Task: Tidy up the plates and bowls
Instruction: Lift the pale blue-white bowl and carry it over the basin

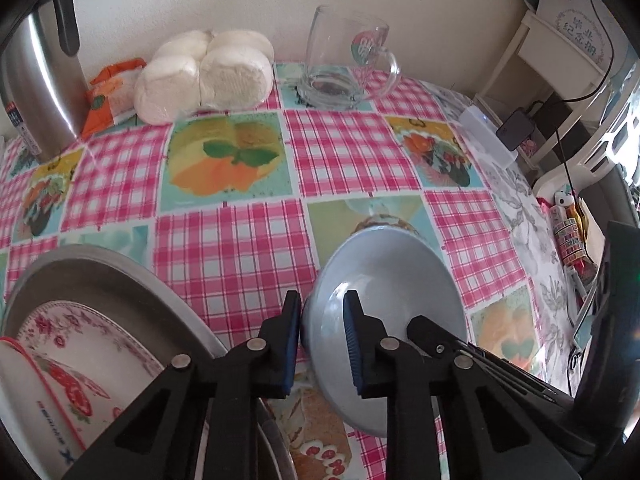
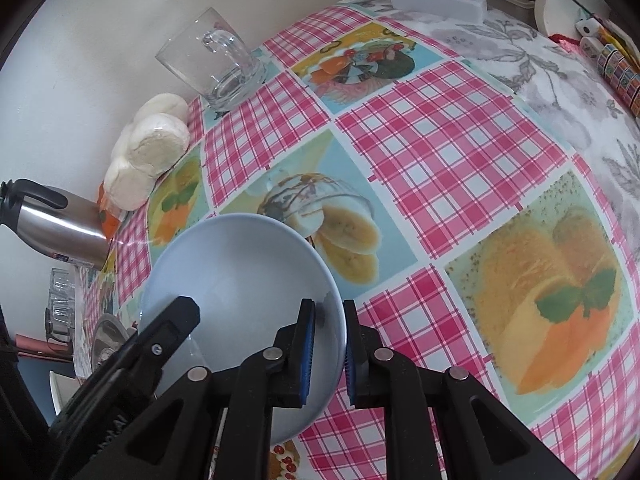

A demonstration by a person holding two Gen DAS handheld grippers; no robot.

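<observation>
Pale blue bowl (image 1: 384, 276) sits over the pink-checked tablecloth (image 1: 224, 252), tipped, in the near middle of the table, gripped on opposite sides of its rim by both grippers.

Left gripper (image 1: 324, 344): pointed steeply down at the table. Jaws narrow, closed on the bowl's rim; one blue pad outside the wall, the other inside (image 1: 354, 344). Rim sits between the pads in the left wrist view; contact on the outer pad appears firm.

Right gripper (image 2: 329, 354): also angled steeply down. Jaws nearly together, pinching the opposite rim of the bowl (image 2: 240, 276); the thin edge runs between the two blue pads. In the right wrist view the left gripper's black finger (image 2: 168, 328) shows over the bowl's far side.

Surroundings, left wrist view: metal pan (image 1: 132, 280) at lower left, just beside the bowl, holding a floral plate (image 1: 84, 336) with a red-rimmed dish (image 1: 48, 392) on it. Farther back by the wall: empty glass mug (image 1: 344, 64), bag of white buns (image 1: 204, 76), orange packet (image 1: 108, 96), steel kettle (image 1: 40, 80). White box (image 1: 486, 136) at the table's right edge.
</observation>
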